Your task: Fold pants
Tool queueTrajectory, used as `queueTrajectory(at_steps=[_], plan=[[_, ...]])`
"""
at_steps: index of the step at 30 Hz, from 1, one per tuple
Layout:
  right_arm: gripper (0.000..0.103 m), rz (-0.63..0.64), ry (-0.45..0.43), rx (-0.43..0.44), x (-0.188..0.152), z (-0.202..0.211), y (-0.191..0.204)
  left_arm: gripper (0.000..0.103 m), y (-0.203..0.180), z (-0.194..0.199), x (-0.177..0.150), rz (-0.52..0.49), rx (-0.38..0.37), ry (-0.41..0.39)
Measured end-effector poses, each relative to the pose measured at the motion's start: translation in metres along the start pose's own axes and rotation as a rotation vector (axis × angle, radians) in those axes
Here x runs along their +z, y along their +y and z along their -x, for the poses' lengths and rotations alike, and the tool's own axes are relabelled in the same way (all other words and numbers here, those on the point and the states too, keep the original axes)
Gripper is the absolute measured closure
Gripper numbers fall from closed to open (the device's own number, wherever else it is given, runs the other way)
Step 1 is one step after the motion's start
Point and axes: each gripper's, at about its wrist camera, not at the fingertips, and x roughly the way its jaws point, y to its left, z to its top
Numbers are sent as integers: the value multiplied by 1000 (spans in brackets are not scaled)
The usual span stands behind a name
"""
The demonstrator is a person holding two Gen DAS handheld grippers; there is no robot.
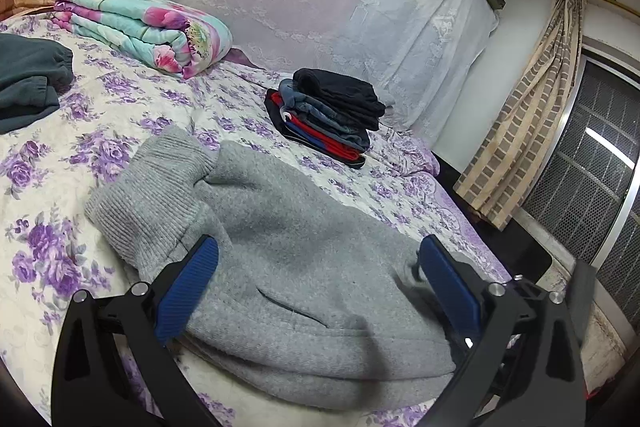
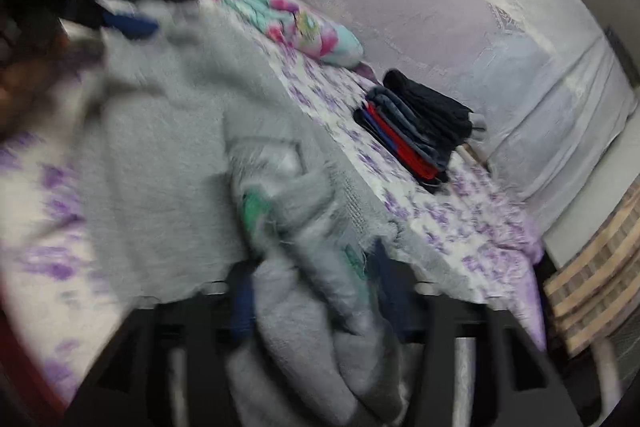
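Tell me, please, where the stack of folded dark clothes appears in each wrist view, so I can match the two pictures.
Left wrist: the stack of folded clothes sits just above centre on the floral bedspread.
Right wrist: the stack lies right of centre, upper half; the view is blurred.
Shared landmark: the folded floral quilt, up and left of the stack in both.

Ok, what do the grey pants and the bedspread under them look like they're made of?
The grey pants look like thick fleece or sweatshirt knit: matte and fuzzy, with ribbed cuffs at the leg ends, so probably cotton blend. The bedspread looks like thin quilted woven cloth printed with purple roses; stitch lines dimple its smooth, dull surface. The exact fibre can't be told for either one.
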Motion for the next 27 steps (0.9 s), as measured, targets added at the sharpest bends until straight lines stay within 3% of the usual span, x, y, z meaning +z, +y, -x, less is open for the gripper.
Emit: queueTrajectory(at_steps=[3,6,9,12,14,15,16,20,24,27], plan=[[18,-114,-103,95,2,32,-17,5,1,0,0,6,-4,-2],[18,-278,-154,115,1,46,-49,5,1,0,0,3,0,-2],[18,-424,-121,47,-4,34,-80,5,1,1,0,4,-1,-2],[18,-510,-37,38,-12,8,-88,5,2,1,0,10,-7,-5],[18,-506,65,47,-20,-22,-84,5,3,2,0,15,-13,-6],[17,-497,160,90,-29,-47,-74,5,3,2,0,16,-13,-6],[16,-513,176,115,-34,-56,-70,5,3,1,0,14,-10,-5],[15,-582,152,161,-35,-49,-81,5,0,-2,0,-6,19,12],[12,-592,-6,97,-29,-2,-101,5,-4,-6,-1,-36,56,25],[8,-567,34,59,-35,-11,-114,5,-5,-9,-1,-48,71,34]])
